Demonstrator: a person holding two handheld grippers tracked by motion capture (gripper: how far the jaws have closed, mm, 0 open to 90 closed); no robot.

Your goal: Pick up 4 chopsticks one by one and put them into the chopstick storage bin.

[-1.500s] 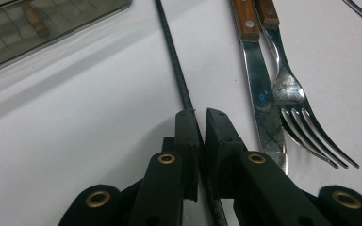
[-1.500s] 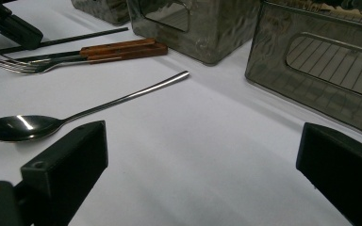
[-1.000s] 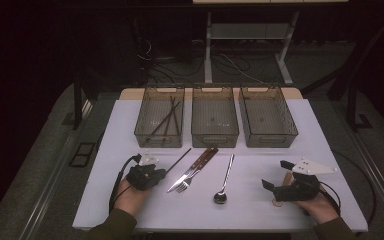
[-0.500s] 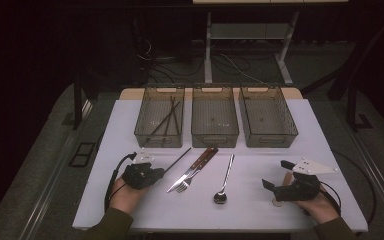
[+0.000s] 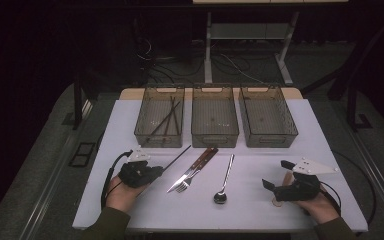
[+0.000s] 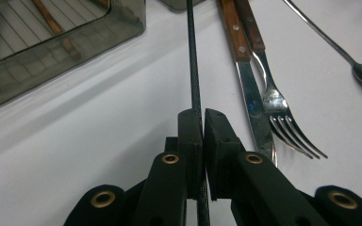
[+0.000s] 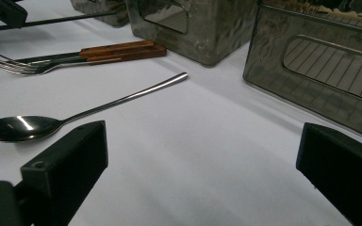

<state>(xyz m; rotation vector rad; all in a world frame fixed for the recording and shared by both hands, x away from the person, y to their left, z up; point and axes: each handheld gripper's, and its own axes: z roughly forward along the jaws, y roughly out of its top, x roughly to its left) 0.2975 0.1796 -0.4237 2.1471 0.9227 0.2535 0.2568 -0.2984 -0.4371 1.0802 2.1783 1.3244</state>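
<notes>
no brand, label or readable writing anywhere on the tools or bins. white worktop (image 5: 130, 130), matte and bare apart from the cutlery, ringed by a dark room with grey floor, loose cables and pale metal frame legs behind. three smoky translucent bins in a row at the far edge: left bin (image 5: 160, 118) with dark sticks lying inside, middle bin (image 5: 215, 116) and right bin (image 5: 268, 117). left hand-held gripper (image 6: 202, 136) low at the near left of the worktop, jaws pressed together on a thin black chopstick (image 6: 193, 61), pinched at its near end; stick stretched away toward the left bin, just above or on the surface, cannot tell which. just beside it a wooden-handled knife (image 6: 245, 80) and a fork (image 6: 275, 106), side by side and touching. spoon (image 5: 224, 179) further right, bowl toward the person. right hand-held gripper (image 5: 275, 186) at the near right, jaws spread wide, nothing between them, well apart from the spoon.
</notes>
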